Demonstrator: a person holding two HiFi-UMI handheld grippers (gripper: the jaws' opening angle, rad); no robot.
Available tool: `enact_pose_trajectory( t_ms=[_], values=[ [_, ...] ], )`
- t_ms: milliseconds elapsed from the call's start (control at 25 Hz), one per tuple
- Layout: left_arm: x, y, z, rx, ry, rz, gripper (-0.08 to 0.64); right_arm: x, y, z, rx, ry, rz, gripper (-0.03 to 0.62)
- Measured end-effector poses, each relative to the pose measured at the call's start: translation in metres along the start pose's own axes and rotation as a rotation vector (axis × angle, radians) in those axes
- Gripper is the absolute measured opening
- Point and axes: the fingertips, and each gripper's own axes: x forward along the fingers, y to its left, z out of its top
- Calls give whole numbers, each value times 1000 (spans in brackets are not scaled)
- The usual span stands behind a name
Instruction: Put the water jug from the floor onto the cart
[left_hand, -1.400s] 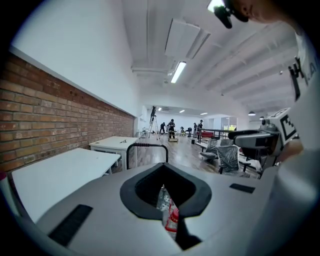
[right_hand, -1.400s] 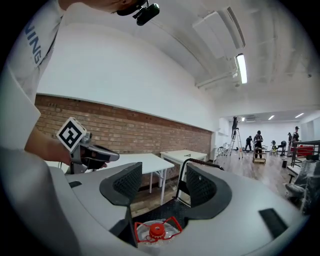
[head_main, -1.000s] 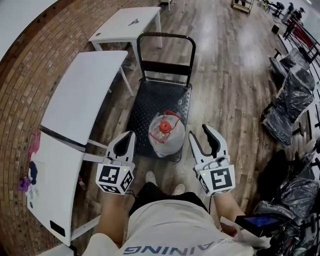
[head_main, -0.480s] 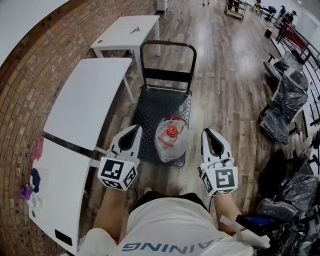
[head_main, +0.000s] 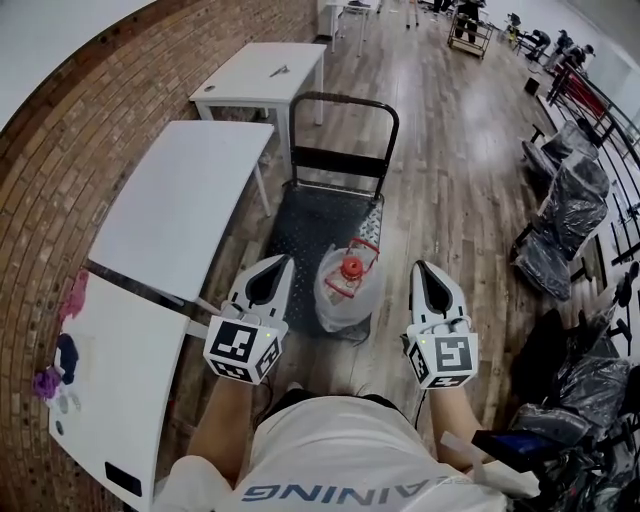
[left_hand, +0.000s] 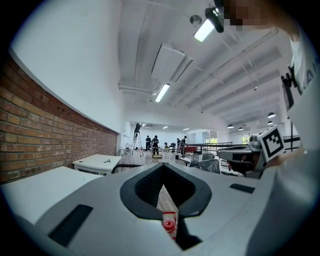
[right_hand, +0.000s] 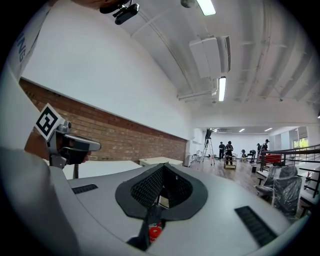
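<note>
Holding both claws out level before me, I am looking down on the water jug (head_main: 347, 290), which is sitting upright on the near end of the cart (head_main: 310, 225), its red cap showing through the clear plastic bag wrapped around it. My left claw (head_main: 284, 262) is hanging just to the jug's left with its jaws pressed together and nothing between them. My right claw (head_main: 421, 267) is hanging a little off to the jug's right; its jaws have just been closing and are meeting tip to tip, also on nothing. Neither claw is touching the jug. The cart's dark studded deck is resting on a wood plank floor (head_main: 450, 190), with its black push handle (head_main: 345, 100) standing at the far end. A brick wall (head_main: 70, 140) is running along my left, and three white tables are lining it: one (head_main: 110, 370) beside me carrying a few small purple and pink things I cannot make out, one (head_main: 180, 205) alongside the cart, and one (head_main: 262, 72) beyond it. To my right, chairs (head_main: 575, 195) wrapped in plastic sheeting are standing in a row. At the hall's far end, people (left_hand: 155, 142) are standing near a stepladder (left_hand: 136, 139) under long ceiling lights (left_hand: 161, 92).
</note>
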Motion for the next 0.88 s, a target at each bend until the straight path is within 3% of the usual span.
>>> enact_pose_trajectory(
  t_ms=[320,880],
  values=[
    [-9,6,3,-16,-24,-10,0,2,21,0,-17,5,30,5],
    [-5,3,-1,-14,-13,-14,1,3,21,-3,-15,12,40,5]
  ],
)
